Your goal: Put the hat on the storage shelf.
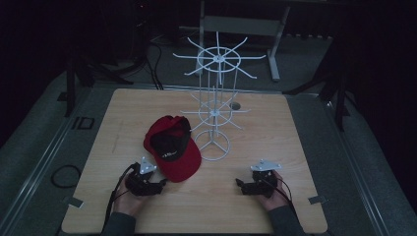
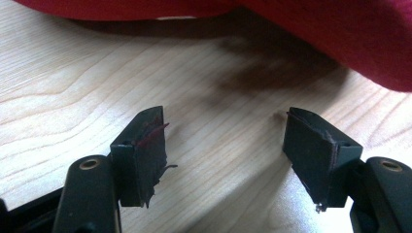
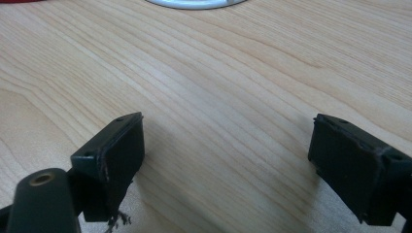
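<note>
Cap (image 1: pixel 173 147): one, red with a black front panel, lying on the wooden table (image 1: pixel 275 142) left of centre, brim toward the person. White lettering on the black panel, too small to read. In the left gripper view the red edge of the cap (image 2: pixel 340 34) runs along the top, lifted slightly off the wood with shadow under it, just ahead of the jaws.

Grippers: two, both low at the near edge, one in each hand.

Left gripper (image 1: pixel 160 184): just beside the cap's brim, jaws pointing right toward it. Whether it touches the brim is hard to judge in the dim high view. From its own camera the left gripper (image 2: pixel 226 141) has its jaws spread wide, bare wood between them, nothing held. One red thread clings to the left-hand pad.

Rack (image 1: pixel 215 105): one, white wire, standing upright on a round ring base right of the cap, base near the cap's brim. Two tiers of spokes counted, upper wheel larger. All hooks bare.

Right gripper (image 1: pixel 241 184): well apart from cap and rack, jaws pointing left. Its own camera shows the right gripper (image 3: pixel 226 155) with jaws wide apart over plain wood, gripping nothing; the rack's base (image 3: pixel 194 3) peeks in at the top edge.
</note>
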### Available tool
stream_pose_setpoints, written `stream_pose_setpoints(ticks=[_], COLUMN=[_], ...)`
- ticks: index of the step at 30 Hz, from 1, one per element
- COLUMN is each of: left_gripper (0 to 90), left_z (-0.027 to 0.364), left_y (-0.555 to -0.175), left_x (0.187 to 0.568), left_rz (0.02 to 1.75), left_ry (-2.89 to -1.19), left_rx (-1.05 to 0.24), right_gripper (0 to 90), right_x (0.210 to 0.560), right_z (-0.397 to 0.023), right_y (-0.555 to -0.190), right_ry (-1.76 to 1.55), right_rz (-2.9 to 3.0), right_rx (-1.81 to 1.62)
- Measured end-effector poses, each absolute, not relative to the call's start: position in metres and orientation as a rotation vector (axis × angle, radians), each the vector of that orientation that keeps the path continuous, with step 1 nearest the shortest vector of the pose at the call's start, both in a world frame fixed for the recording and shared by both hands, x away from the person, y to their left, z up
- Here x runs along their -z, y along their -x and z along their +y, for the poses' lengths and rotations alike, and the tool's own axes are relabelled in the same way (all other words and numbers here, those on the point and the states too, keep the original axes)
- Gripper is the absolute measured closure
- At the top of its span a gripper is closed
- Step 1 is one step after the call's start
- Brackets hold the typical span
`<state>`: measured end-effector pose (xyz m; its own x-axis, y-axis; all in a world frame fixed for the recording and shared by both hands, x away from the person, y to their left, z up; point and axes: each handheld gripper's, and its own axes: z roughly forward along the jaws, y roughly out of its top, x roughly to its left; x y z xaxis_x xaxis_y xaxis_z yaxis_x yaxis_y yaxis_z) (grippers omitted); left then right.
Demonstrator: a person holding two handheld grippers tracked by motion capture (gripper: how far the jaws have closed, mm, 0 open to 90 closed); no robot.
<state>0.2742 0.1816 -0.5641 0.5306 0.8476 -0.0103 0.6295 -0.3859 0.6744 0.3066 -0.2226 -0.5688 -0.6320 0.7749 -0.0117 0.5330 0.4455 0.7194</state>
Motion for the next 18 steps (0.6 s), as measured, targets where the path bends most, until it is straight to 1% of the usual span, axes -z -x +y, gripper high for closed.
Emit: stream_pose_setpoints(ticks=[1, 2, 6, 9, 10, 11, 14, 18], left_gripper=[32.8, 35.0, 36.0, 43.0, 43.0, 48.3, 49.2, 49.4], left_z=[0.1818, 0.1819, 0.1823, 0.1837, 0.1844, 0.1847, 0.1832, 0.1805], left_y=[-0.2740, -0.2737, -0.2728, -0.2720, -0.2716, -0.2710, -0.2692, -0.2641], left_x=[0.5640, 0.5640, 0.5642, 0.5635, 0.5627, 0.5620, 0.5610, 0.5559], left_rz=[1.185, 1.176, 1.172, 1.185, 1.188, 1.195, 1.188, 1.147], left_ry=[-2.147, -2.148, -2.142, -2.133, -2.137, -2.138, -2.137, -2.092], left_rx=[-0.447, -0.446, -0.447, -0.447, -0.447, -0.446, -0.447, -0.461], right_gripper=[12.9, 12.9, 12.9, 12.9, 12.9, 12.9, 12.9, 12.9], right_x=[0.5688, 0.5688, 0.5688, 0.5687, 0.5688, 0.5687, 0.5687, 0.5687], right_z=[-0.2226, -0.2226, -0.2226, -0.2226, -0.2226, -0.2226, -0.2226, -0.2226], right_y=[-0.3066, -0.3066, -0.3066, -0.3066, -0.3067, -0.3068, -0.3068, -0.3068], right_ry=[-1.114, -1.115, -1.114, -1.114, -1.114, -1.113, -1.113, -1.113], right_rz=[2.362, 2.362, 2.362, 2.362, 2.362, 2.363, 2.363, 2.363], right_rx=[-0.995, -0.995, -0.995, -0.995, -0.995, -0.995, -0.995, -0.995])
